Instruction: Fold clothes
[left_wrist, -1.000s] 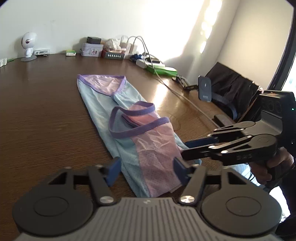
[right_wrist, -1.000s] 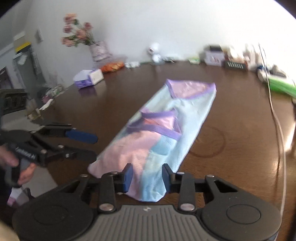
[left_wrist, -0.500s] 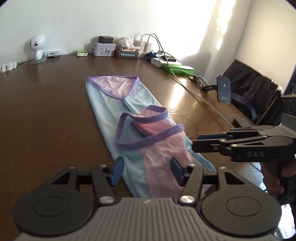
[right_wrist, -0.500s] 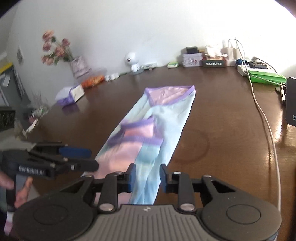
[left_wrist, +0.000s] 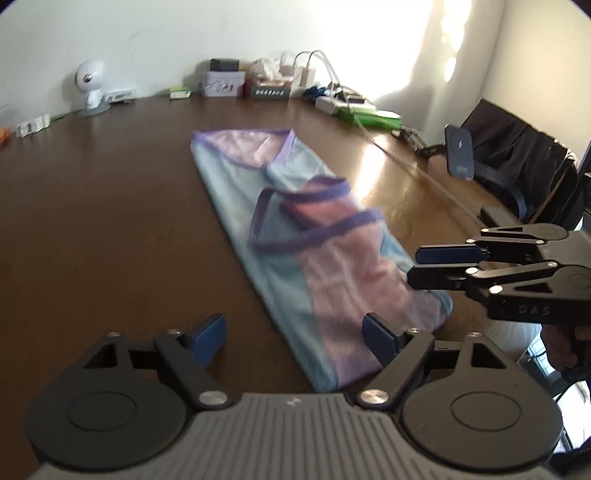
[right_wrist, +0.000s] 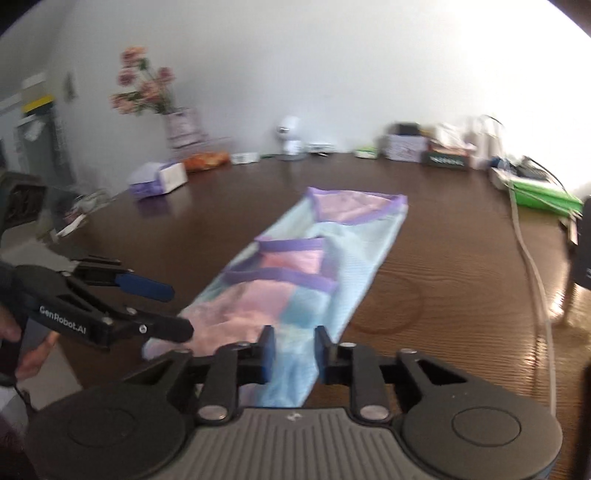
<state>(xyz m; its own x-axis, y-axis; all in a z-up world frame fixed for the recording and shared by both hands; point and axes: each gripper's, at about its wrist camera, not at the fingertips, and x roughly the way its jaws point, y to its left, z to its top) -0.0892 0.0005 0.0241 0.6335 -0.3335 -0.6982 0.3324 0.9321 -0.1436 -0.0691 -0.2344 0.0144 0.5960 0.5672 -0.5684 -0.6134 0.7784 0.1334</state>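
Covering most of both views is a dark brown wood-grain table (left_wrist: 92, 221), with a white wall (right_wrist: 332, 74) behind it. A garment (left_wrist: 295, 240), pale blue and pink with purple trim, lies folded into a long strip at table centre, running from 12 o'clock down toward 6 o'clock in each view.

Left gripper (left_wrist: 293, 334): fingers spread wide, holding nothing, poised over the strip's near end. Right gripper (right_wrist: 291, 349): fingers parted by a narrow gap, holding nothing, also above the near end. In the right view the left gripper (right_wrist: 173, 310) enters from 9 o'clock.

Along the far edge, at 12 o'clock: a small white camera (left_wrist: 90, 86), boxes (left_wrist: 223, 83), a green pad (left_wrist: 369, 116) and cables (right_wrist: 532, 266) trailing toward 3 o'clock. A flower vase (right_wrist: 177, 122) stands at 10 o'clock in the right view, a tissue box (right_wrist: 159, 181) beside it. A black chair (left_wrist: 517, 155) sits at 2 o'clock. Sunlight glares on the wood at 1 o'clock. Both frames are slightly blurred.
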